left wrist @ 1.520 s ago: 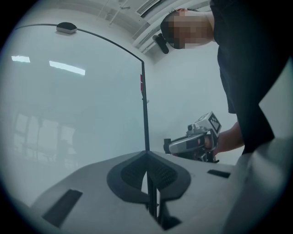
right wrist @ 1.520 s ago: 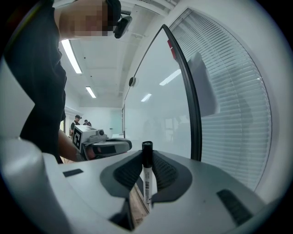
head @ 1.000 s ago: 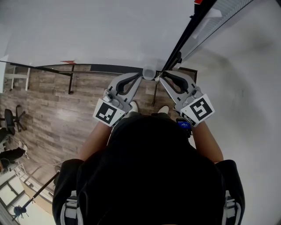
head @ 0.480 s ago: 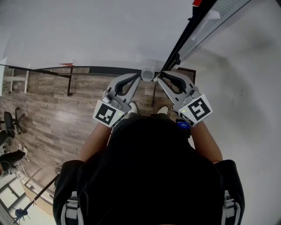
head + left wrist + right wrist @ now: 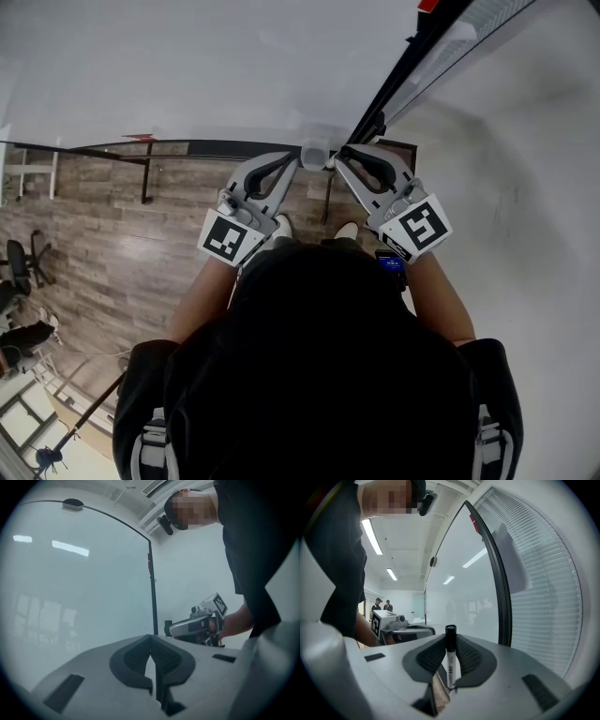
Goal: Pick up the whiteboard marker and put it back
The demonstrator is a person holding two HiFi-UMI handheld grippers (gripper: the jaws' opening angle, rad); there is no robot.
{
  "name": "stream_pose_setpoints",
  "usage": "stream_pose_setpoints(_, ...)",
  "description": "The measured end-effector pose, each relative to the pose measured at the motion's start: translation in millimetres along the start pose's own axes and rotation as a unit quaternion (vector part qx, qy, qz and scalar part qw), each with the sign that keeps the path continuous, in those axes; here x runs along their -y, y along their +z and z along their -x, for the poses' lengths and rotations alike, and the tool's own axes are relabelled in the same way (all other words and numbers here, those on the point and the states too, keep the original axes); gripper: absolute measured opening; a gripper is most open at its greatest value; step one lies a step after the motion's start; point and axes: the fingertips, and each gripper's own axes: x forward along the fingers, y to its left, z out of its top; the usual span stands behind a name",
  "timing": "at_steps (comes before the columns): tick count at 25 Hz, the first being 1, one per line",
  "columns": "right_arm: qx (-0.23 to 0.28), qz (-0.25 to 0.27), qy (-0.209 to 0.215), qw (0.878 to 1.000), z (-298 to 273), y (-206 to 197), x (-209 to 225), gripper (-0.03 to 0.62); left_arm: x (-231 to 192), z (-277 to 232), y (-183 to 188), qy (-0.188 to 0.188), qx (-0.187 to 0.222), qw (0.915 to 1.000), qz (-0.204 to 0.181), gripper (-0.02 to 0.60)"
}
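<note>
I am looking along the right tool (image 5: 450,637), and it is gripping the whiteboard marker (image 5: 451,665) between its two dark pads, the jaws standing partly apart around the barrel; the marker's long axis is running straight up and down that picture, with the black cap (image 5: 450,632) at the upper end, showing just above the jaw tips, and the white barrel reaching back down into the gap; whether it is standing upright or lying along the jaws I am not able to tell; dark print is running along the barrel, but it is too small for me to read; the left tool (image 5: 150,638) is holding nothing, its pads meeting at the tips with only a thin slit behind them; both tools are pointing at the whiteboard (image 5: 187,75), whose black frame (image 5: 398,80) is carrying a small red patch (image 5: 474,523) near its top; the only other markings I am finding are the black-and-white square patterns on the tools' cubes (image 5: 420,228); the head view is showing the two tools with tips close together at the board's lower edge above a wooden floor (image 5: 103,244), yet only the right tool view is giving me the marker; that view is also taking in window blinds (image 5: 543,583) beyond the frame, while the left tool view is catching the right tool side-on.
</note>
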Motion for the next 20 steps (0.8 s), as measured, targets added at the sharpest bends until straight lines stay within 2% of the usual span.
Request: stream_pose_setpoints(20,-0.064,0.029,-0.009,0.998,-57.8,-65.4,7.8,0.061,-16.9,6.8,-19.8,0.010,0.007,0.9999,0.012,0.005)
